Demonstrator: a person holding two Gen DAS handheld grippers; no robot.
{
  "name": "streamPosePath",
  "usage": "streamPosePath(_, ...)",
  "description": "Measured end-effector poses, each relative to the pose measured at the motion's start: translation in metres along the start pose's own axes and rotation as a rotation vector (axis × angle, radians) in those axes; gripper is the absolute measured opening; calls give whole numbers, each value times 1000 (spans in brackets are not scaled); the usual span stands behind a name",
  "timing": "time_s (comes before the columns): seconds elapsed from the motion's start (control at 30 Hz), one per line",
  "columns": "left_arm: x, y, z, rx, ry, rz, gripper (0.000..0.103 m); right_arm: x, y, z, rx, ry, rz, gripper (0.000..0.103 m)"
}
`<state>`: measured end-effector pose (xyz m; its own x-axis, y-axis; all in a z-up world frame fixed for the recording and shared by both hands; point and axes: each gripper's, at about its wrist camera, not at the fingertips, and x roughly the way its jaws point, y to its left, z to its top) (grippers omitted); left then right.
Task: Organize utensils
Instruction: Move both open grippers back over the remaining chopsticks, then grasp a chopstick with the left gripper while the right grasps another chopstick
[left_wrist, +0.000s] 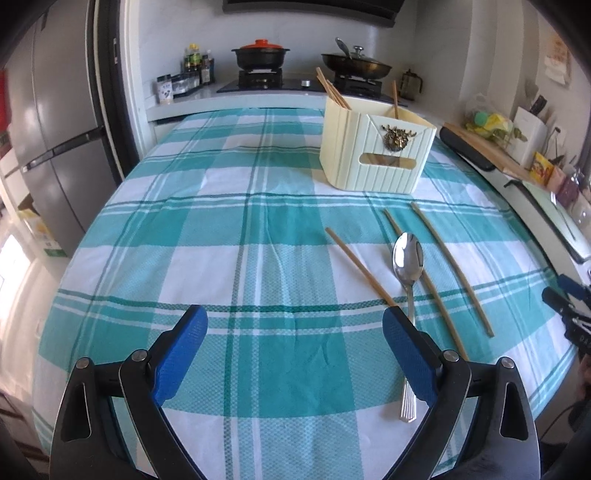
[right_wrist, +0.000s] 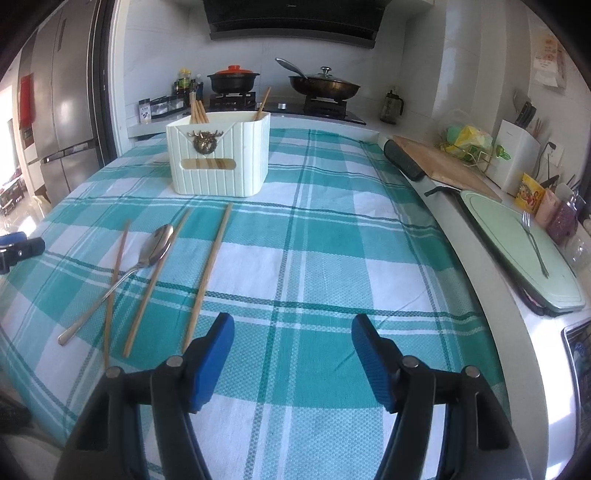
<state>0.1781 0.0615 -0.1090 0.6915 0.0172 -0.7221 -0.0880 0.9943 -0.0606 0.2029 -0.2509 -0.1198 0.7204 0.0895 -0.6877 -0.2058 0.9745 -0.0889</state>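
**Two open grippers over a checked cloth with loose utensils**

No writing here is sharp enough to read; the labels on the jars and packets at the counter are blurred.

Ahead of both grippers stands a cream ribbed utensil holder (left_wrist: 376, 151) with a brass deer-head ornament (left_wrist: 398, 137) and a slot window on its front. Wooden chopsticks stand upright in two of its compartments.

The left gripper (left_wrist: 295, 354) hangs above the teal-and-white checked tablecloth (left_wrist: 221, 236), its blue textured pads spread wide with nothing between them. Just ahead and to its right lie a steel spoon (left_wrist: 407, 273), bowl facing up and handle ridged, and three loose wooden chopsticks (left_wrist: 360, 267). The spoon's handle crosses one chopstick and runs under the gripper's right finger.

The right gripper (right_wrist: 293, 347) is likewise parted and empty. The same spoon and chopsticks lie ahead to its left, the nearest stick ending beside its left finger. Far to its right, a fork (right_wrist: 533, 243) rests on a pale green board (right_wrist: 517, 258).
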Motion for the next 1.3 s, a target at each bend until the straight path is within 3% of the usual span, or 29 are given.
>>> streamPosePath(0.17, 3, -3, -1, 2, 0, 29, 96, 3, 5, -1, 21, -20, 7, 67)
streamPosePath(0.7, 24, -16, -7, 5, 56, -11, 96, 15, 22, -7, 5, 10, 56, 67)
streamPosePath(0.87, 27, -17, -8, -2, 62, -14, 96, 17, 34, -5, -8, 34, 137, 67)
streamPosePath(1.03, 40, -23, -2, -2, 92, -69, 96, 21, 50, 3, -54, 26, 136, 67)
streamPosePath(1.3, 79, -31, 25, -12, 115, -58, 90, 25, 60, 3, -104, 56, 126, 58)
